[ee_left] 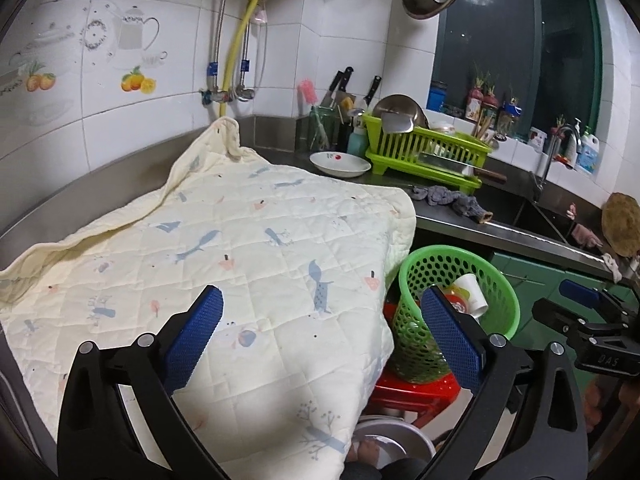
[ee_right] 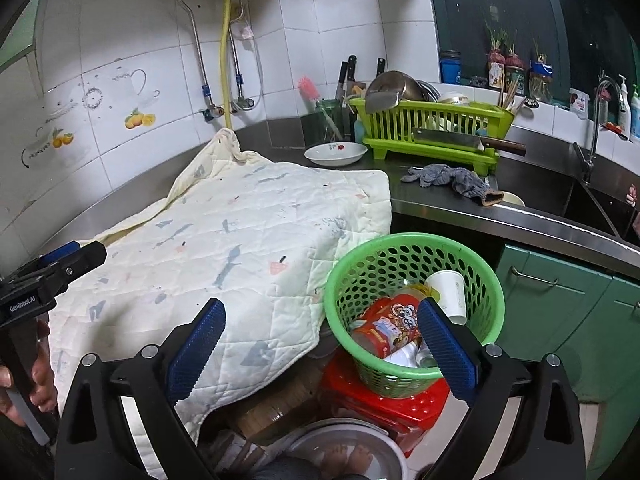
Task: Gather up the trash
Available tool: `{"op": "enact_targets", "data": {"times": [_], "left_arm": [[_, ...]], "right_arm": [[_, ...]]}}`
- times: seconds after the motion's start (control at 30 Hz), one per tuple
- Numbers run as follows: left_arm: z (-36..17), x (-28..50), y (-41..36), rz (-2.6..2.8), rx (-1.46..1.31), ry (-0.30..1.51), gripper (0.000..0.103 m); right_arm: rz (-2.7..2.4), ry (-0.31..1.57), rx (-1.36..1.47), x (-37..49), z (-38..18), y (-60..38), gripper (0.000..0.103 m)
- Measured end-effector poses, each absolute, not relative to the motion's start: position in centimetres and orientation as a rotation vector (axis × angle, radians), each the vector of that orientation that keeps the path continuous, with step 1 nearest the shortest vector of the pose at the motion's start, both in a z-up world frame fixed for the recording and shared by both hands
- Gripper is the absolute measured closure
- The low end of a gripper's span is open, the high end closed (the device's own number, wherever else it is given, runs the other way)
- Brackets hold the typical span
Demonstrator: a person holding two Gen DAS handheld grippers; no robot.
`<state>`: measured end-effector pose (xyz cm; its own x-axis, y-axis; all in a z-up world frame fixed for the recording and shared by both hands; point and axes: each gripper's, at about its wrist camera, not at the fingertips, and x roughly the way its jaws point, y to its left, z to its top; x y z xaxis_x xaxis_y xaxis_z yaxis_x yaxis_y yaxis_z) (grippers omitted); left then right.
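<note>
Both grippers stand with fingers spread wide and nothing between them: the left gripper hangs above the near part of the quilted cloth, the right gripper above the cloth's near right corner and the green basket.

Collected trash lies inside the basket, which sits on a red stool below the tabletop edge, at near right. Visible in it: a white paper cup tipped against the far wall, and a red printed can lying on its side, long axis running left to right.

No loose trash is visible on the cloth. By my judgement the right gripper is the nearer to the basket, which lies just ahead and right of its fingers; the left reaches it only across the cloth's right edge.
</note>
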<state>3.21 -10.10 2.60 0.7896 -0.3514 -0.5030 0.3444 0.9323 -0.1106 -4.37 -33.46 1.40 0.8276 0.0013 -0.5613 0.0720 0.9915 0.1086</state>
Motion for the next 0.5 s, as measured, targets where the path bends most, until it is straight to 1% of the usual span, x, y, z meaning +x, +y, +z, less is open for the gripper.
{"op": "enact_targets", "data": {"times": [0.5], "left_arm": [[2.6, 1.5, -9.4, -0.335, 0.013, 0.514, 0.005]], "right_arm": [[-0.038, 0.542, 0.124, -6.2, 2.7, -32.3, 0.008]]}}
